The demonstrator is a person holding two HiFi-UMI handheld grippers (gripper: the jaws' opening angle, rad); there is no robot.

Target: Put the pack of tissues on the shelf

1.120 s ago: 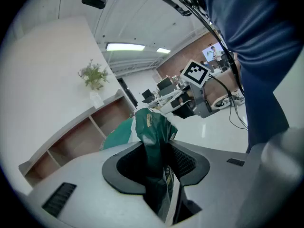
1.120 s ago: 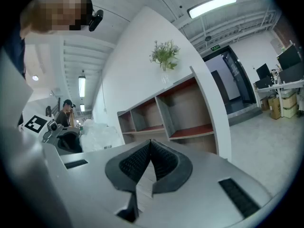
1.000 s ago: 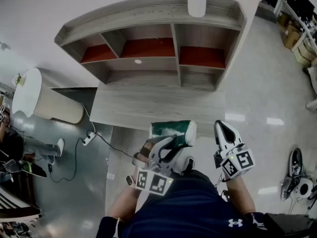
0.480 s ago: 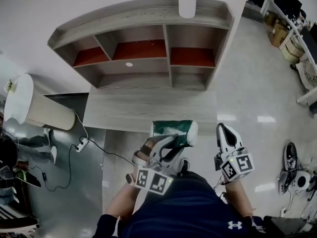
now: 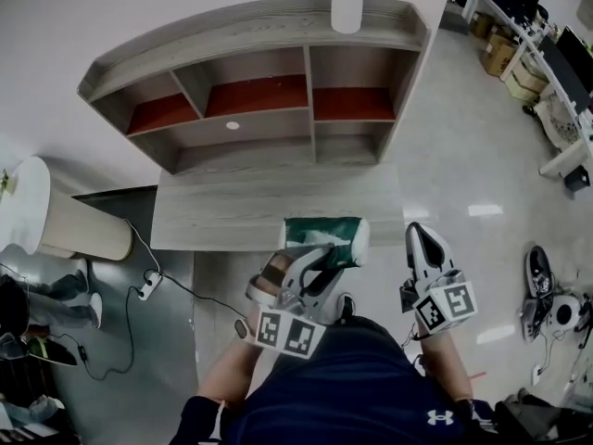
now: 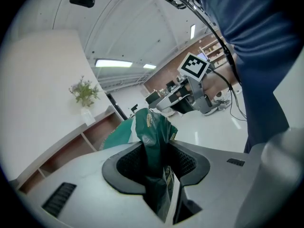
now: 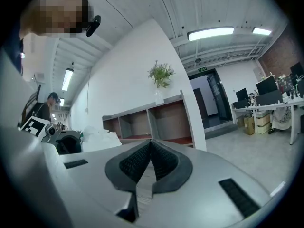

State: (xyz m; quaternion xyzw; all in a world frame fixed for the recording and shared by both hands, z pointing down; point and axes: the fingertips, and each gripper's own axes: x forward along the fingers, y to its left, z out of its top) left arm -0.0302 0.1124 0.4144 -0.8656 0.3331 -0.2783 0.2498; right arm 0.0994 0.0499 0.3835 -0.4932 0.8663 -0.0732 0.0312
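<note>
In the head view my left gripper point(image 5: 320, 253) is shut on a green pack of tissues point(image 5: 322, 234), held out over the near edge of a low wooden platform point(image 5: 241, 213). The wooden shelf point(image 5: 269, 95) with red back panels stands beyond it, its compartments bare. In the left gripper view the pack point(image 6: 153, 127) is pinched between the dark pads of that gripper point(image 6: 159, 148). My right gripper point(image 5: 419, 236) hovers to the right of the pack, shut with nothing in it. In its own view the right gripper point(image 7: 150, 145) has its jaws closed together and faces the shelf point(image 7: 152, 122).
A white vase with a plant point(image 5: 346, 6) stands on the shelf top. A white round table point(image 5: 56, 207) is at the left, with a power strip and cable point(image 5: 146, 290) on the floor. Shoes point(image 5: 537, 276) lie at the right, desks point(image 5: 528, 17) beyond.
The head view has swung, so the shelf and platform sit further left in the frame. Both grippers have edged up towards the platform, the pack still held by the left one.
</note>
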